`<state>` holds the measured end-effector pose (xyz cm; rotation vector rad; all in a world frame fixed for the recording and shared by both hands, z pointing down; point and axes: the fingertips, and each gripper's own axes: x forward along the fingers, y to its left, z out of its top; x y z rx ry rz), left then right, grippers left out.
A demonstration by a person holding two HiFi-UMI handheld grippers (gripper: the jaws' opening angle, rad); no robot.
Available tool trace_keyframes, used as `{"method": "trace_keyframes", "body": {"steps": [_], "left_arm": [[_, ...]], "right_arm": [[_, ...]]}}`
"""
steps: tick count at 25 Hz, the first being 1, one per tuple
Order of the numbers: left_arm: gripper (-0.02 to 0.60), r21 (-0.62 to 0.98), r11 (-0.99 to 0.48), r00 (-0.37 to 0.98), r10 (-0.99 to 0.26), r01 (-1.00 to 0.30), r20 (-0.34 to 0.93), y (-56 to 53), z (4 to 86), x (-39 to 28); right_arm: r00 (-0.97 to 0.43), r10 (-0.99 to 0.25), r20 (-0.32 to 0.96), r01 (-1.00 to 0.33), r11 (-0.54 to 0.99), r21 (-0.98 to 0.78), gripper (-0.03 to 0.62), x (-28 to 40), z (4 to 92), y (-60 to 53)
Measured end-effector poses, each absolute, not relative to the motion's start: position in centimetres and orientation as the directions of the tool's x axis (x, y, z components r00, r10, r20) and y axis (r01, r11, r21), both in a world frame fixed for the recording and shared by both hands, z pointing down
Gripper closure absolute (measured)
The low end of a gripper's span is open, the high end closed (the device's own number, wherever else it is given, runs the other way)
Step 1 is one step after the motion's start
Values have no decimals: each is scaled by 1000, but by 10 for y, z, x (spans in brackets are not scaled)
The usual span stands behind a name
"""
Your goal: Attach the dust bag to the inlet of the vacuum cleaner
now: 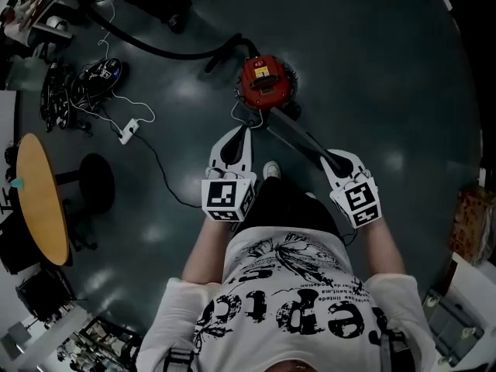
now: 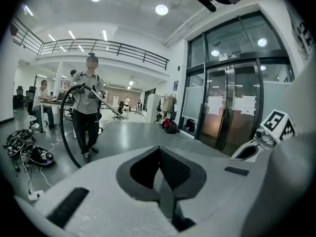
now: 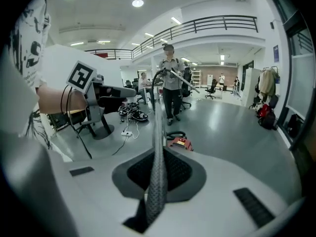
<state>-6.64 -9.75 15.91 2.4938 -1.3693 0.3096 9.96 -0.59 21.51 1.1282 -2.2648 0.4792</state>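
The red canister vacuum cleaner point(image 1: 266, 81) stands on the grey floor point(image 1: 372, 76) at twelve o'clock from the person's shoe point(image 1: 270, 169), just ahead of both tongs. A black hose point(image 1: 167, 50) leaves its body toward ten o'clock and curves off to the top edge of the head view.

The left tongs point(image 2: 159, 151) are held out in front of the printed T-shirt point(image 1: 287, 301). Their jaws are together, pad against pad, with nothing between them. They point toward the near side of the vacuum cleaner but stay apart from it.

The right tongs point(image 3: 158, 113) sit at three o'clock of the left ones. Their jaws are together as well, and the mesh-textured pads meet in one narrow line. In the right gripper view the vacuum cleaner lies on the floor just right of that line. In the head view a dark straight bar point(image 1: 298, 138) reaches from the front of the right tongs toward the vacuum cleaner; I cannot tell whether it belongs to the tongs.

At nine o'clock stands a round wooden tabletop point(image 1: 39, 196) with a black stool point(image 1: 97, 180) beside it. A white power strip point(image 1: 128, 130) lies at ten o'clock, with a heap of black cables point(image 1: 85, 80) beyond it. Across the hall a second person point(image 2: 87, 107) stands holding a vacuum hose and wand, and glass doors point(image 2: 227, 107) are at three o'clock in the left gripper view.
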Motion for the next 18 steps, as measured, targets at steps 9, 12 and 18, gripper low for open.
{"method": "trace_keyframes", "body": {"steps": [9,12,18], "left_arm": [[577,148,-444,467,-827,-884,313,-90,279,-61],[577,130,-426,446,-844,-895,300,-93,335,-61],[577,99,-473,482,-840,-876,249,-119,441,-51]], "right_arm": [[-614,-516,597,-674,736,-57,569,99,312,-12],[-622,-509,595,-655,754,-39,569,107,368,-20],[-655,-514,553,-601,799,31,569,110,484,-40]]}}
